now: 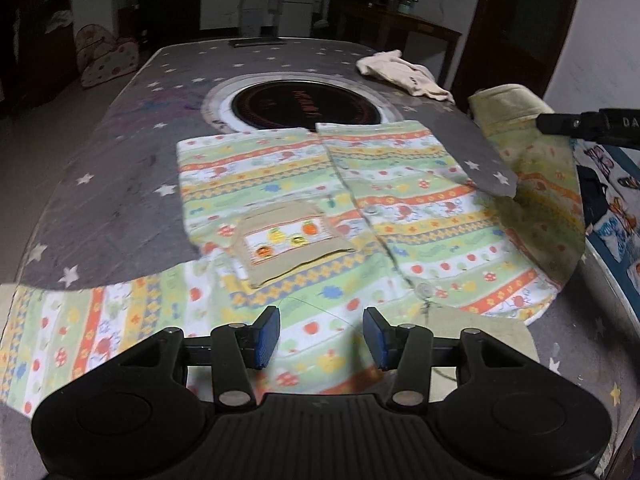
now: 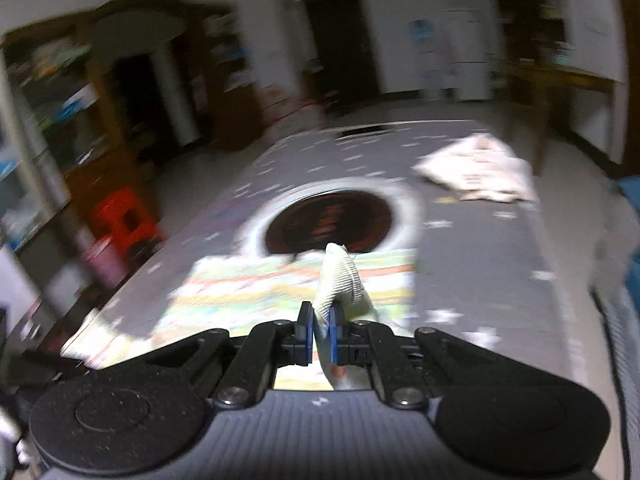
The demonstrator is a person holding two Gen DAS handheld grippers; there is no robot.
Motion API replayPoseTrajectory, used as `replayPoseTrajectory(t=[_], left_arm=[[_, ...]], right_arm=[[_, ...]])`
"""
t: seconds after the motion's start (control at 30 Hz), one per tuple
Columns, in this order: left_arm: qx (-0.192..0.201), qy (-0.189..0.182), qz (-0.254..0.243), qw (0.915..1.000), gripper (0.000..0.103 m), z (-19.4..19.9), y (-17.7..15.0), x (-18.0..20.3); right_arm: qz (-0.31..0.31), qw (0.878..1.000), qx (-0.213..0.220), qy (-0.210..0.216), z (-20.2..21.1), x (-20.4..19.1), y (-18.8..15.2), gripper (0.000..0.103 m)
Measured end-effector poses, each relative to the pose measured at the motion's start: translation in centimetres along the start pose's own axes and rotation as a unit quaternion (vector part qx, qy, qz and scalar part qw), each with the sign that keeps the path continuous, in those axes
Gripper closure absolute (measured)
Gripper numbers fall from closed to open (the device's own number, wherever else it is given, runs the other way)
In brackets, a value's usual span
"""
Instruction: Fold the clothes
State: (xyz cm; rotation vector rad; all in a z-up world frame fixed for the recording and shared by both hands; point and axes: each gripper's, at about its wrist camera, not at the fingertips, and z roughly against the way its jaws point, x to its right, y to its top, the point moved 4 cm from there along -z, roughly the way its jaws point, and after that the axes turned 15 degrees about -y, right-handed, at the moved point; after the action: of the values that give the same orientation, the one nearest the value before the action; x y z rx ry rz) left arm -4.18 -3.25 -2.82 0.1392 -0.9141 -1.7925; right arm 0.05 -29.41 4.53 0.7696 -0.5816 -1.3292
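A child's striped shirt (image 1: 304, 208) with green, orange and yellow bands, buttons and a beige pocket (image 1: 288, 240) lies face up on the grey star-print table (image 1: 104, 200). My left gripper (image 1: 322, 336) is open and empty, low over the shirt's near collar end. My right gripper (image 2: 320, 332) is shut on the cuff of the shirt's right sleeve (image 2: 338, 280) and holds it lifted above the table; in the left wrist view the raised sleeve (image 1: 536, 184) hangs from it at the right. The right wrist view is blurred.
A round black hotplate (image 1: 304, 106) with a pale rim is set in the table beyond the shirt. A crumpled cream garment (image 1: 404, 74) lies at the far right. A red stool (image 2: 124, 216) stands left of the table.
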Motion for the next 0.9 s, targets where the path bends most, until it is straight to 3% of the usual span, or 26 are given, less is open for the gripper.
replayPoseTrajectory(t=[0.17, 0.3, 0.43, 0.47, 0.63, 0.9], left_arm=[[0.006, 0.006, 0.016, 0.9998, 0.053, 0.8, -0.3, -1.2], [0.01, 0.009, 0.025, 0.9996, 0.053, 0.9, -0.3, -1.8], [0.012, 0.009, 0.026, 0.9996, 0.053, 0.9, 0.0, -1.8], [0.012, 0.008, 0.025, 0.9996, 0.053, 0.9, 0.1, -1.8], [0.022, 0.002, 0.022, 0.9995, 0.053, 1.0, 0.9, -1.3], [0.019, -0.038, -0.008, 0.9991, 0.055, -0.4, 1.5, 1.8]], right_arm=[[0.078, 0.995, -0.027, 0.059, -1.3, -6.9, -1.4, 0.096], [0.118, 0.988, -0.045, 0.093, -2.0, -10.2, -3.1, 0.096], [0.151, 0.979, -0.064, 0.12, -1.4, -11.5, -4.8, 0.075], [0.157, 0.978, -0.066, 0.122, -1.1, -11.5, -5.1, 0.074], [0.153, 0.981, -0.067, 0.103, -0.3, -8.4, -5.1, 0.073], [0.123, 0.985, -0.121, 0.004, -2.8, -1.9, -8.2, 0.073]])
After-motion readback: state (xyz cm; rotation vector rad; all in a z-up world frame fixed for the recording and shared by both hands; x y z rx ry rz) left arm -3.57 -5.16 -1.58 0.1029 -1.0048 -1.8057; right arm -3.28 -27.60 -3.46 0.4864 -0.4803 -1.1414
